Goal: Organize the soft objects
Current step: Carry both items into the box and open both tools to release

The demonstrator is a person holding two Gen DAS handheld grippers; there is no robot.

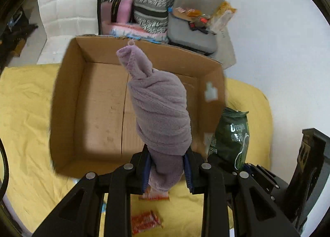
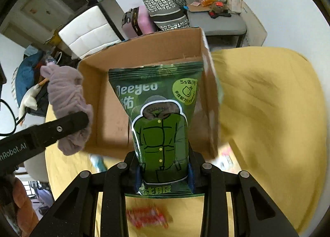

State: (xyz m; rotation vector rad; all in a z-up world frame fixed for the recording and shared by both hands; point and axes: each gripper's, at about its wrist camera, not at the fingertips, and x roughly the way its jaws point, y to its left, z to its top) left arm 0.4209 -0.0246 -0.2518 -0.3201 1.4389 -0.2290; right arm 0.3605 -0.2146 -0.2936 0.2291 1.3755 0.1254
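In the left wrist view's centre, the left gripper jaws pinch a rolled lilac fleece towel, soft and light, above the open brown cardboard box. Centre of the right view, the right gripper jaws clamp a glossy green wipes pouch, probably slippery; its base is hidden.

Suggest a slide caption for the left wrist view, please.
Left gripper holds rolled lilac towel before the cardboard box.

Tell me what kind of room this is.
Probably a lived-in bedroom or spare room: a yellow sheet-covered bed holds an open cardboard box, with a pink suitcase and a cluttered grey cushioned chair along the white wall.
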